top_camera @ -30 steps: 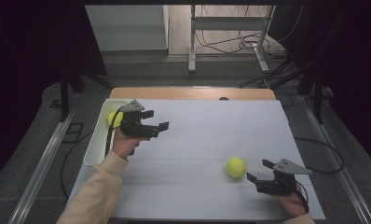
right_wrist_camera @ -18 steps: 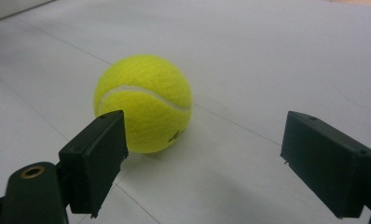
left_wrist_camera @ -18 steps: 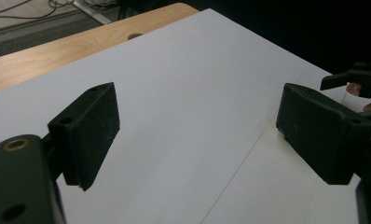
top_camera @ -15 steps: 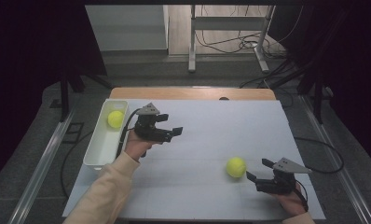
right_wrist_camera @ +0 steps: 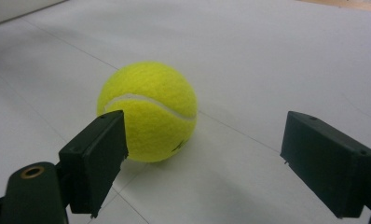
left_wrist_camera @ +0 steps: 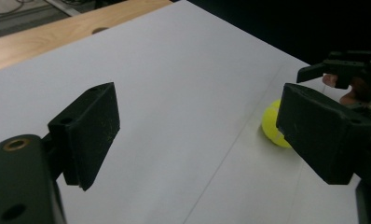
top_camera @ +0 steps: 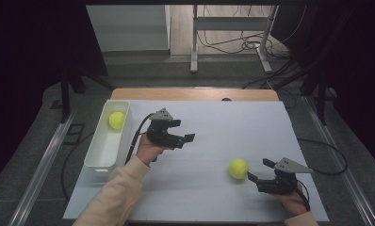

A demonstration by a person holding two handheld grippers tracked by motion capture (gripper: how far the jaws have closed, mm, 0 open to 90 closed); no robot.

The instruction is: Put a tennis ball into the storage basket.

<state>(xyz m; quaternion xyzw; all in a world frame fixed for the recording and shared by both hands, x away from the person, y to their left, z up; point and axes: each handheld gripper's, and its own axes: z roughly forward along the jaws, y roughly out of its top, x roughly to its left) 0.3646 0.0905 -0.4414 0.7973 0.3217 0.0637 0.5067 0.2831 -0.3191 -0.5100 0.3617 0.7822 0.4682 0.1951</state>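
The white rectangular plastic bin (top_camera: pixel 102 149), just left of the left gripper (top_camera: pixel 183 131), holds one fuzzy yellow-green tennis ball (top_camera: pixel 116 119). That gripper hangs over the white table sheet (top_camera: pixel 214 122), jaws apart and empty. A second yellow-green tennis ball (top_camera: pixel 238 168) lies just ahead of the right gripper (top_camera: pixel 259 170), whose jaws stand apart. To grip well, centre it between the pads first.
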